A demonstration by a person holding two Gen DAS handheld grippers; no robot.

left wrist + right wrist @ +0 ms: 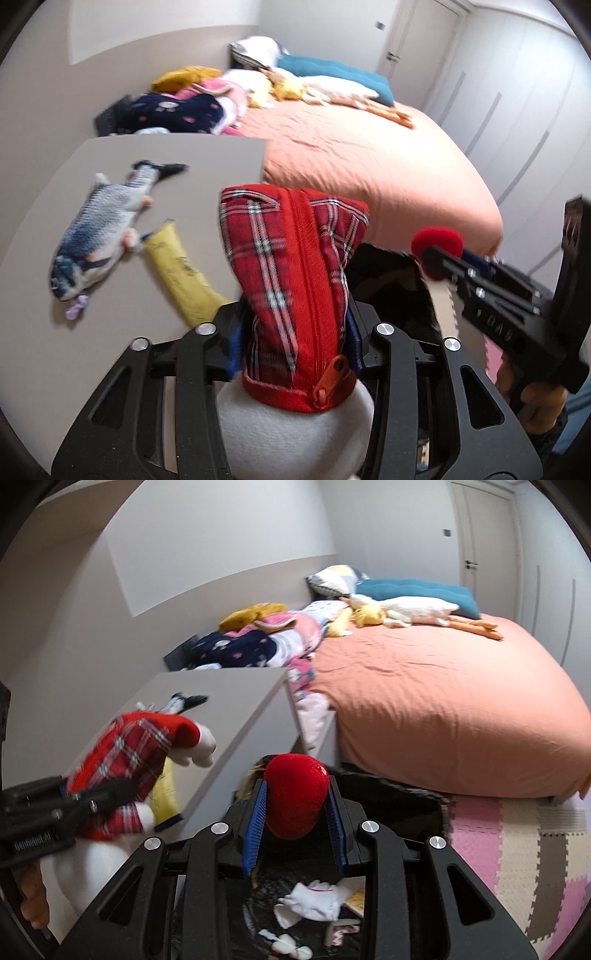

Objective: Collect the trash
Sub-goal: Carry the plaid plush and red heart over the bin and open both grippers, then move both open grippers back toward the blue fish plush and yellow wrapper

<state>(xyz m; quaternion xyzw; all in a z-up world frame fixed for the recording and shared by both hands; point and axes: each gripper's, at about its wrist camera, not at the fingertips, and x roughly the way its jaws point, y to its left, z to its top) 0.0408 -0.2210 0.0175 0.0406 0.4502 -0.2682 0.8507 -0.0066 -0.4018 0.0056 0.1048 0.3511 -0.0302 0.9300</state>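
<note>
Left tongs (295, 347) clamp a soft, light plaid plush toy (291, 280) mid-body above the desk (207, 177), while right tongs (295, 812) pinch a squashy red ball (295, 797) over the trash bag (424, 812).

the left wrist view looks forward along its fingers, close over the grey dresser top (110, 350), toward the bed (369, 158). the right wrist view faces likewise from just beside; both share bed (443, 709) and dresser top (236, 698).
</note>
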